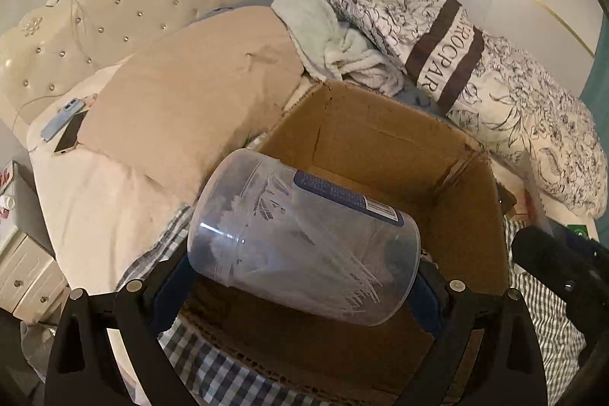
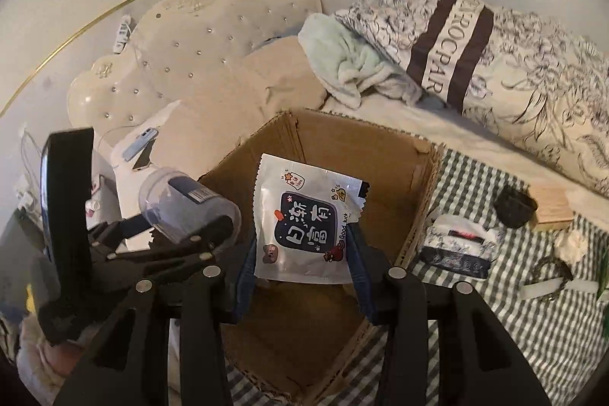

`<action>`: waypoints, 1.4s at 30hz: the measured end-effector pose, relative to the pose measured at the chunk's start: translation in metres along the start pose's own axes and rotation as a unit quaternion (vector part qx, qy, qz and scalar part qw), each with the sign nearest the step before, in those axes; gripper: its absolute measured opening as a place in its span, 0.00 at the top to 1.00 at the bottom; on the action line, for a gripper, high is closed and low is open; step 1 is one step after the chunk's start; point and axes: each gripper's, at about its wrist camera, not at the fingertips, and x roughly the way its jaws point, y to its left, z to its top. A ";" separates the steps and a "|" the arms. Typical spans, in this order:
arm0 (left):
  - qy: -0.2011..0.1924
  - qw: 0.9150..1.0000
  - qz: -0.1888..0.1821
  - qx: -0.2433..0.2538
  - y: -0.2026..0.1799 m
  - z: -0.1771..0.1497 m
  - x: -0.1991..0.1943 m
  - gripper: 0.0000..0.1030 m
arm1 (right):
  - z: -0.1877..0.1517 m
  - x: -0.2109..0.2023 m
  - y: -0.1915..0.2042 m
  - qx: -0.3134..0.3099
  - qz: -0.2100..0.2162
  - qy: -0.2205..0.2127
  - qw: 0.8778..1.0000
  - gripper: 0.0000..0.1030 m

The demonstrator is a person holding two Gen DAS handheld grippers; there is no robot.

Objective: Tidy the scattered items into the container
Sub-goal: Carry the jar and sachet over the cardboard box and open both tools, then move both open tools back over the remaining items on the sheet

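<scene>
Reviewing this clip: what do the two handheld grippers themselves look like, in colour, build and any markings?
Both look alike: the left gripper and right gripper have matte black angular frames with triangular cut-outs, round silver bolt heads at the joints, and blue fingers. From the right wrist view, the left unit also carries a tall black upright body. No cables, printed markings or sleeves are visible.

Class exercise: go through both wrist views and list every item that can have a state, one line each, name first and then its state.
cardboard box: open, flaps up, nothing seen inside
clear jar: tipped on its side, held above the box
left gripper: shut on the jar
snack packet: sealed, held above the box
right gripper: shut on the packet
tissue pack: lying on the checked cloth, outside the box
</scene>
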 end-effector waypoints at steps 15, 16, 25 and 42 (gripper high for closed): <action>-0.009 1.000 0.004 0.025 -0.030 -0.003 -0.016 0.00 | -0.007 -0.021 -0.032 0.034 -0.016 -0.015 0.999 0.41; -0.012 1.000 0.000 0.028 -0.036 -0.005 -0.019 0.00 | -0.010 -0.025 -0.037 0.038 -0.020 -0.017 0.999 0.41; -0.013 0.997 -0.040 0.069 -0.105 -0.027 -0.038 0.00 | -0.036 -0.068 -0.098 0.088 -0.069 -0.025 0.993 0.41; 0.026 0.983 -0.107 0.148 -0.239 -0.063 -0.014 0.00 | -0.112 -0.140 -0.243 0.206 -0.162 -0.037 0.964 0.41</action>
